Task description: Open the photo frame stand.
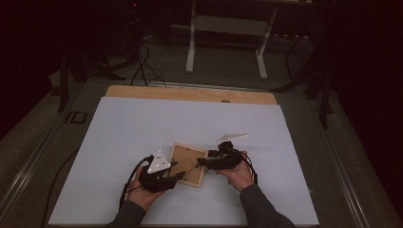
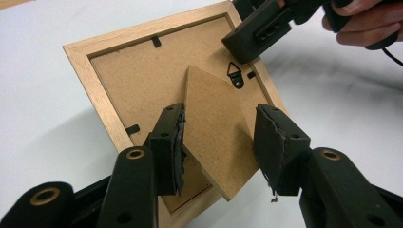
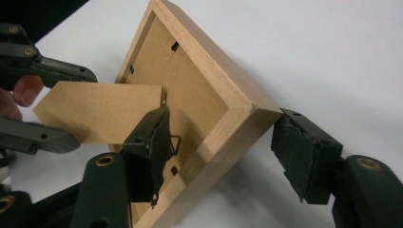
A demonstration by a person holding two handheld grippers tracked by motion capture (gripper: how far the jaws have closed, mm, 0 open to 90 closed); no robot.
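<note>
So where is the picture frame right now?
High view: the wooden picture frame lies back-up on the white table, near its front edge, between both grippers.

high view: dim, dark surroundings | gripper views: bright, sharp, soft shadows

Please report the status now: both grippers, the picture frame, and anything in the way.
Left gripper open around stand flap. Right gripper open astride corner of picture frame, face down on table. Nothing in the way.
</note>
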